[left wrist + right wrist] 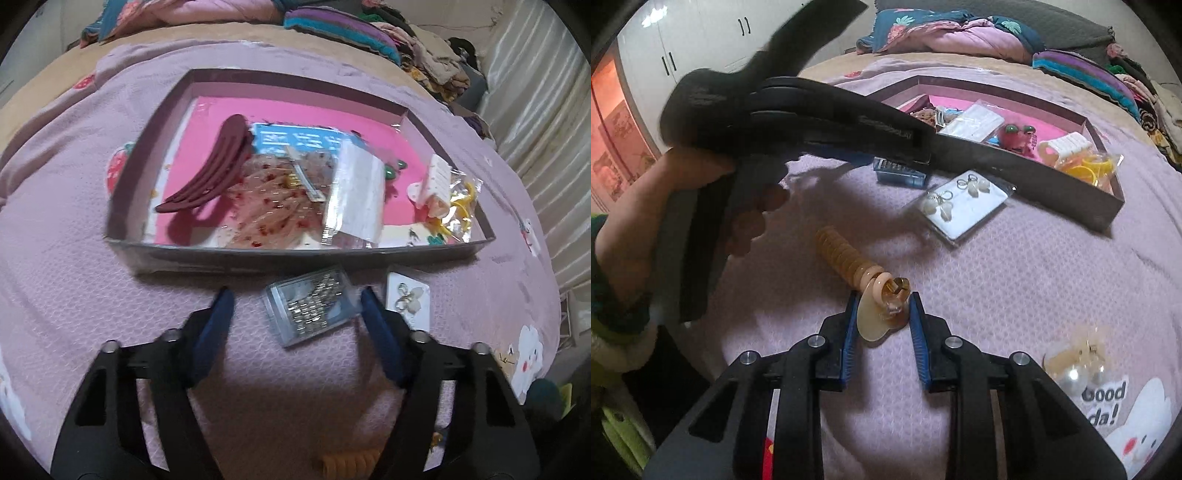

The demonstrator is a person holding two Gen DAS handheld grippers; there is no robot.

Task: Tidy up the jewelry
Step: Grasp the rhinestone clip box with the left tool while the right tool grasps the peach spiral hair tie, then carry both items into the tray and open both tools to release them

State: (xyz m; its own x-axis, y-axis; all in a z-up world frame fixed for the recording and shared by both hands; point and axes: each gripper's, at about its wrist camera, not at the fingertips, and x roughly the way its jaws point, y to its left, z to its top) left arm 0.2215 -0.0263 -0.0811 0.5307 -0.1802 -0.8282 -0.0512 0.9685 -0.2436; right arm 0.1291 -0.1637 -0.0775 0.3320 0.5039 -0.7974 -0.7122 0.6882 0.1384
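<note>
While the left hand-held gripper [297, 304] gapes wide over the clear pin box [312, 304], the right hand-held gripper [882, 308], narrowly parted around the amber hair clip [882, 310], should pinch squarely before lifting toward the tray [1071, 184].

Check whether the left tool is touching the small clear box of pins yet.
Apart. The left wrist view shows the left tool open, its blue fingers straddling the clear pin box with bedspread visible either side.

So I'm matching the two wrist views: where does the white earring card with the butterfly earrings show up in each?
Left wrist: earring card lower right, on the bedspread just behind the left gripper's right finger.
Right wrist: earring card centre-right, on the bedspread before the tray.
Shared landmark: the small clear box beside it, near the tray wall.
</note>
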